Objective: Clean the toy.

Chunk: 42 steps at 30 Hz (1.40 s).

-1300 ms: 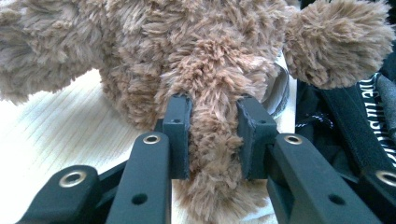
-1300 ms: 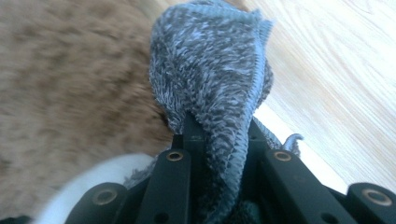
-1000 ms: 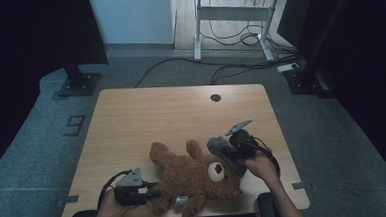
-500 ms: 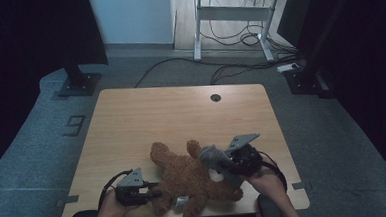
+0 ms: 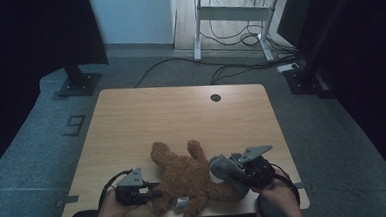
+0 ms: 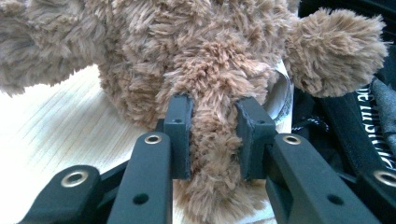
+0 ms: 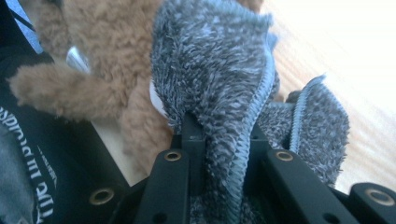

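Teddy bear [image 5: 190, 181] lying at the desk's [image 5: 181, 114] near edge, left claw [image 6: 212, 140] pinching one brown furry limb, right claw [image 7: 222, 140] pinching a grey fuzzy cloth [image 5: 224, 168] at the bear's right side

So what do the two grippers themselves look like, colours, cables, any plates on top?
Both are black. The left gripper and right gripper each carry a grey three-cornered plate on top, and a dark cable loops from each body back toward the hand. In the gripper views the jaws are flat black bars with brass-ringed holes, ending in blocky black pads.
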### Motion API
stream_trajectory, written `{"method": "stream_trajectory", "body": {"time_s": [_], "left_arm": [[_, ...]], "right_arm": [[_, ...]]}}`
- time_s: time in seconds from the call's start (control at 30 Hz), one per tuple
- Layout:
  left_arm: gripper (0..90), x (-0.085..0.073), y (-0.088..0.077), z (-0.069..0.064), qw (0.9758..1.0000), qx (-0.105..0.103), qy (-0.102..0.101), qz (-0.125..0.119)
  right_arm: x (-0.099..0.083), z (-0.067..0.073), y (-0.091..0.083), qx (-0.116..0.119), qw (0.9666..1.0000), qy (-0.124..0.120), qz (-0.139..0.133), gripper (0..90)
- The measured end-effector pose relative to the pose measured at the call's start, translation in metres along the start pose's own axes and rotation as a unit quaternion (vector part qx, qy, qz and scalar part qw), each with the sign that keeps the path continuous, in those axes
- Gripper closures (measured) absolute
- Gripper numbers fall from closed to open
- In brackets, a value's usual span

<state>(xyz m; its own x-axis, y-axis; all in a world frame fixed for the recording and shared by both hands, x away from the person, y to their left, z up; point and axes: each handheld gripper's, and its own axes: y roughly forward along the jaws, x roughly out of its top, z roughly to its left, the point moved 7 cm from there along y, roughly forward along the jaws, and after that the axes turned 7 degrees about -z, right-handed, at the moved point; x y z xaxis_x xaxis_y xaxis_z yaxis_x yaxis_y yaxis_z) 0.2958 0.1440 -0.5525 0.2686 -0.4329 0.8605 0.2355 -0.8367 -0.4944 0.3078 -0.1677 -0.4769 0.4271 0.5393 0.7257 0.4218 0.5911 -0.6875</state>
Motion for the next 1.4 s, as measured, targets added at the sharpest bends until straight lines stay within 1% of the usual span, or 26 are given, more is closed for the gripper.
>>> {"method": "stream_trajectory", "body": {"time_s": [0.27,0.5,0.6,0.67,0.8,0.87,0.93,1.0,1.07,1.13,1.2,1.3,1.4], "left_arm": [[68.4,0.0,0.0,0.0,1.0,0.0,-0.002,-0.002],[68.5,0.0,0.0,0.0,1.0,-0.001,-0.003,-0.002],[68.5,0.0,0.0,0.0,1.0,-0.001,-0.003,-0.001],[68.5,0.0,0.0,0.0,1.0,-0.001,-0.002,-0.001],[68.4,0.0,-0.001,0.0,1.0,-0.001,-0.002,0.0],[68.4,0.0,-0.001,0.0,1.0,0.0,-0.002,-0.001],[68.4,0.0,-0.001,0.0,1.0,0.0,-0.002,-0.001],[68.4,0.0,-0.001,0.0,1.0,0.001,-0.002,-0.001],[68.4,0.0,-0.001,0.0,1.0,0.002,-0.001,-0.001],[68.4,0.0,-0.001,0.0,1.0,0.002,0.0,0.0],[68.4,0.0,-0.001,0.0,1.0,0.002,0.0,0.0],[68.4,0.0,0.0,0.0,1.0,0.002,-0.001,0.0],[68.4,0.0,0.0,0.0,1.0,0.002,-0.001,0.0]], "right_arm": [[-0.025,-0.007,0.0,-0.009,0.9996,0.023,0.017,76.5],[-0.045,-0.013,0.002,-0.022,0.9984,0.035,0.039,76.5],[-0.052,-0.015,0.004,-0.024,0.9978,0.041,0.046,76.5],[-0.057,-0.018,0.006,-0.031,0.9971,0.041,0.057,76.5],[-0.07,-0.024,0.013,-0.047,0.9944,0.04,0.086,76.5],[-0.074,-0.027,0.013,-0.053,0.9935,0.045,0.09,76.6],[-0.071,-0.028,0.007,-0.061,0.9939,0.044,0.081,76.6],[-0.063,-0.027,-0.004,-0.064,0.995,0.043,0.063,76.6],[-0.051,-0.023,-0.015,-0.057,0.997,0.039,0.037,76.6],[-0.04,-0.017,-0.026,-0.049,0.9981,0.032,0.017,76.6],[-0.029,-0.01,-0.032,-0.04,0.9989,0.025,-0.003,76.6],[-0.015,0.002,-0.034,-0.02,0.9995,0.011,-0.023,76.6],[-0.008,0.017,-0.025,0.009,0.9996,-0.004,-0.028,76.7]]}}
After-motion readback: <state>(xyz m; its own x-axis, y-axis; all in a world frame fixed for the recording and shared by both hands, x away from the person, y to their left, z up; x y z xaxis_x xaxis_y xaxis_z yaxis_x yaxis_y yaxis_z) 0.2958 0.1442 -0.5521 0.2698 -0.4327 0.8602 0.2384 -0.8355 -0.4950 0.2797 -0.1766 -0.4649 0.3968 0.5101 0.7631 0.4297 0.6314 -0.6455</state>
